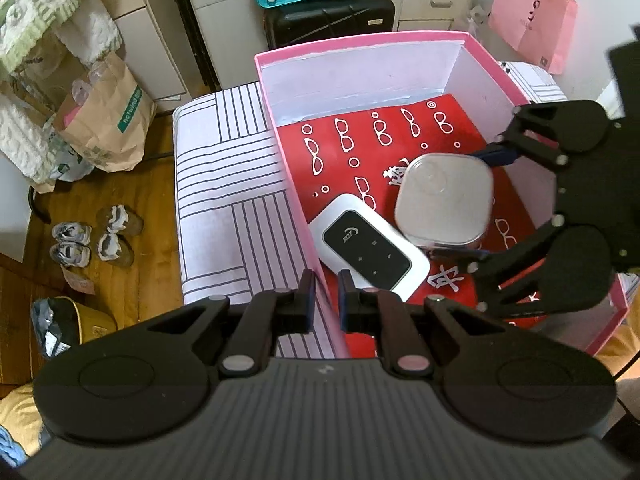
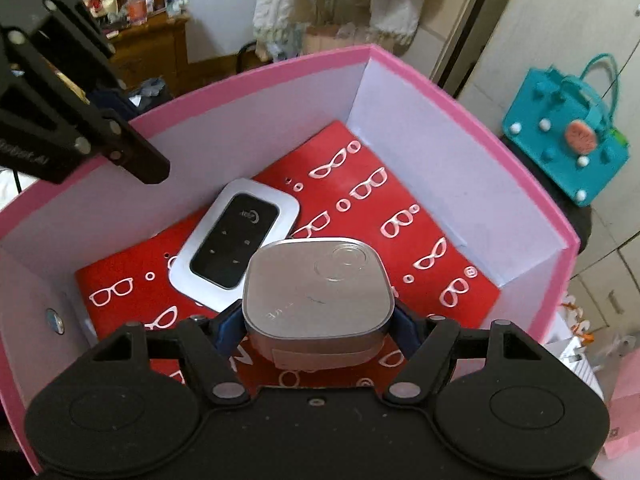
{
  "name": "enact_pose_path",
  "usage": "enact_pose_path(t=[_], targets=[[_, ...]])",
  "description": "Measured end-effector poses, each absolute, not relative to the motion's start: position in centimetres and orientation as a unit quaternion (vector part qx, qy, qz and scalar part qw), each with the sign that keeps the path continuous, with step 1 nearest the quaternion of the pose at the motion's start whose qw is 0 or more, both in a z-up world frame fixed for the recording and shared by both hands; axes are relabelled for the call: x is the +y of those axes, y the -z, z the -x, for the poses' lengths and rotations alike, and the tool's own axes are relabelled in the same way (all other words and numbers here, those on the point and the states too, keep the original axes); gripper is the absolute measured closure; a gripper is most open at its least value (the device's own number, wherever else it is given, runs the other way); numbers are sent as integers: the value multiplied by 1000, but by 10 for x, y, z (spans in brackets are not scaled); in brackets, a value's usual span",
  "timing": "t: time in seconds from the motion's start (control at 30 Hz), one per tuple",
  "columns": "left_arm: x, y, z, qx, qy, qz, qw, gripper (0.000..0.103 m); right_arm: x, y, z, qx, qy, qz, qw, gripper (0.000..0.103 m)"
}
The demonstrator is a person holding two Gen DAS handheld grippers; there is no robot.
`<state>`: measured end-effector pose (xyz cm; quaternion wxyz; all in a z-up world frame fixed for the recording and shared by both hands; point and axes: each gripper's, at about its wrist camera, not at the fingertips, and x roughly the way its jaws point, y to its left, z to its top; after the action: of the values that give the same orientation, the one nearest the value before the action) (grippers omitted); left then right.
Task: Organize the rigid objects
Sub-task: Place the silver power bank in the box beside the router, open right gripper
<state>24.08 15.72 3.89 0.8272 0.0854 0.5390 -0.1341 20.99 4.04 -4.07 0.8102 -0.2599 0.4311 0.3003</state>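
The right tongs [image 2: 318, 320] are clamped on a silver square tin [image 2: 316, 284] with rounded corners, the blue pads pressed against its two sides. In the right wrist view the tin sits low and centre in the frame, inside the walls of the pink box [image 2: 460, 92]; whether it already rests on the bottom or hangs just above it cannot be told. The left tongs [image 1: 324, 300] are nearly closed astride the near wall of the pink box [image 1: 288, 168], bottom centre of the left wrist view, one finger outside and one inside, seemingly steadying it.

A white pocket router [image 2: 234, 242] with a black face already lies in the box on a red sheet printed with white glasses [image 2: 400, 216], just left of the tin and partly hidden by it. So one item looks stowed and the tin is arriving. Releasing it beside the router seems the step left. No further loose rigid objects show on the striped cloth [image 1: 224, 200] at middle left.
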Motion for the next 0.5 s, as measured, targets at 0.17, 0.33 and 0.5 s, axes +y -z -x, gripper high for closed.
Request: enact_pose_path(t=[0.17,0.33,0.5], targets=[[158,-39,-244,544,139,-85,823,93,52,46,-225,465,-281,251,801,25],[163,-39,-244,541,140,-79,825,93,54,48,-229,497,-293,225,785,25],[162,-40,-246,544,142,-80,823,93,42,22,-211,447,-293,216,817,23]])
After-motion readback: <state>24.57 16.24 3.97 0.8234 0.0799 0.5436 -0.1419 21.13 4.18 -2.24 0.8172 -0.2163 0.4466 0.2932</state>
